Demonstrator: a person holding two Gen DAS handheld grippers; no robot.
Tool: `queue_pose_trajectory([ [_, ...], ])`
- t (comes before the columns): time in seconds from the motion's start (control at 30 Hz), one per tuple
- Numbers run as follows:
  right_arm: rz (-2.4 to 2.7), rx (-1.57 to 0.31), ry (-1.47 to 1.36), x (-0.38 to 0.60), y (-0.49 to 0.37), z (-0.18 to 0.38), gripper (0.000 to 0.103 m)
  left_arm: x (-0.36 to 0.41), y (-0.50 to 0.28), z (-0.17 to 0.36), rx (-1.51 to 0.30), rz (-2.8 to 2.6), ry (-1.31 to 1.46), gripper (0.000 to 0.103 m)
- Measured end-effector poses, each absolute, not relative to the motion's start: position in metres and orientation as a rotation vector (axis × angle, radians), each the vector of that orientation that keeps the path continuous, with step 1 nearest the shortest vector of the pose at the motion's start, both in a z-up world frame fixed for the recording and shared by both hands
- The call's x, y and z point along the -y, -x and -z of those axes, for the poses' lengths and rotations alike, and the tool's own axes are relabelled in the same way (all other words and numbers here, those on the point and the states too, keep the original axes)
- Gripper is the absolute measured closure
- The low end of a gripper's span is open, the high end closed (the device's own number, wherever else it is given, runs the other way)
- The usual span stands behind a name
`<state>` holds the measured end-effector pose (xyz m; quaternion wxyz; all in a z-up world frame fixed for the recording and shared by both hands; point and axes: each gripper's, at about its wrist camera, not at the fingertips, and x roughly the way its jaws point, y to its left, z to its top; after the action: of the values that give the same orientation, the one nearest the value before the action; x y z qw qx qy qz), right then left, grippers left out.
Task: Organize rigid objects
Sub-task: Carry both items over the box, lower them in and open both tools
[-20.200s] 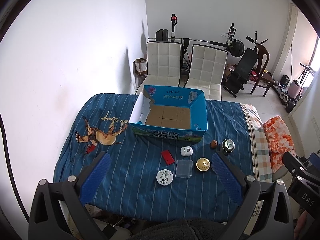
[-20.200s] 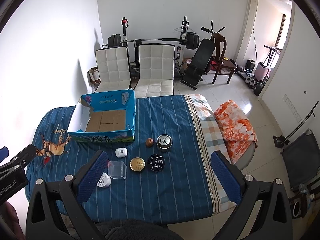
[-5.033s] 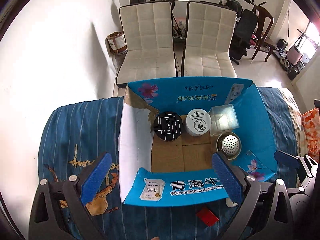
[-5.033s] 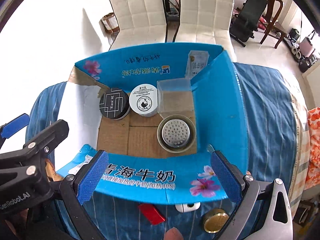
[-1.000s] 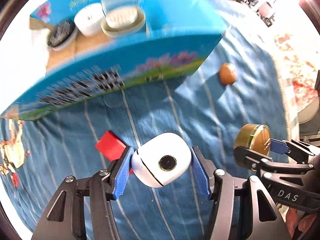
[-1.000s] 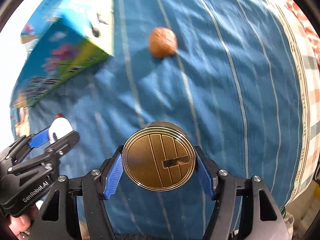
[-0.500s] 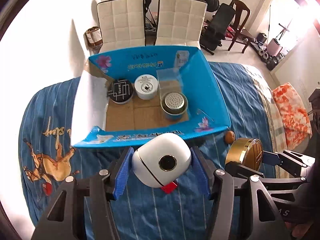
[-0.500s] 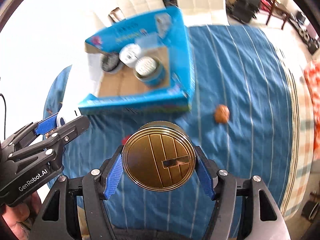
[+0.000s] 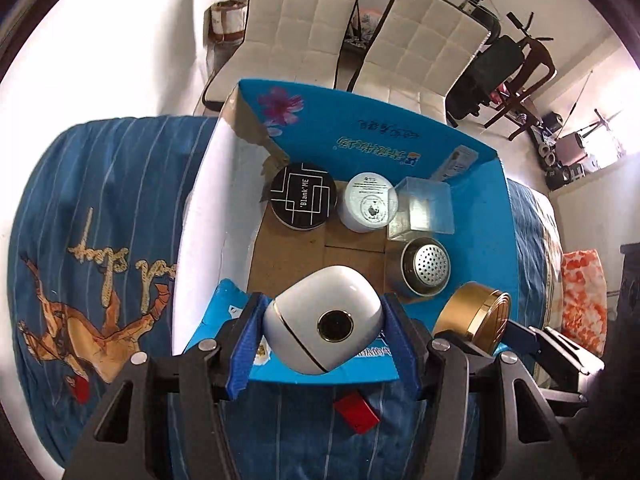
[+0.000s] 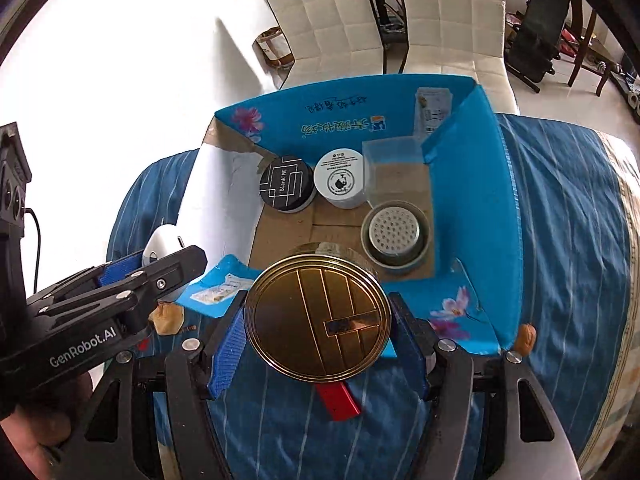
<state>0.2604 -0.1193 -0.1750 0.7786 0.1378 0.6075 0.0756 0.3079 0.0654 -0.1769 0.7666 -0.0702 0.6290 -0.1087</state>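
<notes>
My left gripper [image 9: 324, 332] is shut on a white rounded case [image 9: 324, 320] and holds it over the near wall of the blue cardboard box [image 9: 384, 128]. My right gripper [image 10: 318, 336] is shut on a round gold tin [image 10: 318, 314], also over the near wall. The tin also shows in the left wrist view [image 9: 472, 316]. The white case also shows in the right wrist view [image 10: 162, 242]. In the box lie a black round tin [image 9: 302, 200], a white jar [image 9: 368, 206], a clear plastic box [image 9: 422, 212] and a perforated metal cup [image 9: 426, 270].
A red flat piece [image 9: 356, 414] and a small brown nut [image 10: 526, 336] lie on the blue striped bedspread [image 9: 120, 200] near the box. Two white chairs [image 9: 320, 32] stand behind the bed. A wall is at the left.
Both grippers have moved forward and down toward the box with their objects still held. The box now looks larger and closer in both views.
</notes>
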Motion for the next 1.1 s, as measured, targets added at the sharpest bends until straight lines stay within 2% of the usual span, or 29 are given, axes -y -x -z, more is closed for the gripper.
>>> queue_pose_trajectory([
  [0.37,-0.186,-1.428,-0.303,0.077,-0.32,0.263,0.034,-0.067,-0.355,0.259,-1.575,0.213,0.216,0.048],
  [0.7,-0.126,-1.529,-0.334,0.071,-0.337,0.316,0.034,-0.056,-0.362,0.299,-1.677,0.187,0.127,0.048],
  [0.93,-0.088,-1.577,-0.328,0.072,-0.34,0.337,0.034,-0.052,-0.365,0.306,-1.715,0.198,0.102,0.045],
  [1.0,-0.075,-1.59,-0.327,0.074,-0.342,0.34,0.032,-0.053,-0.364,0.302,-1.712,0.203,0.12,0.042],
  [1.1,-0.073,-1.593,-0.352,0.08,-0.343,0.338,0.02,-0.053,-0.363,0.292,-1.697,0.217,0.12,0.031],
])
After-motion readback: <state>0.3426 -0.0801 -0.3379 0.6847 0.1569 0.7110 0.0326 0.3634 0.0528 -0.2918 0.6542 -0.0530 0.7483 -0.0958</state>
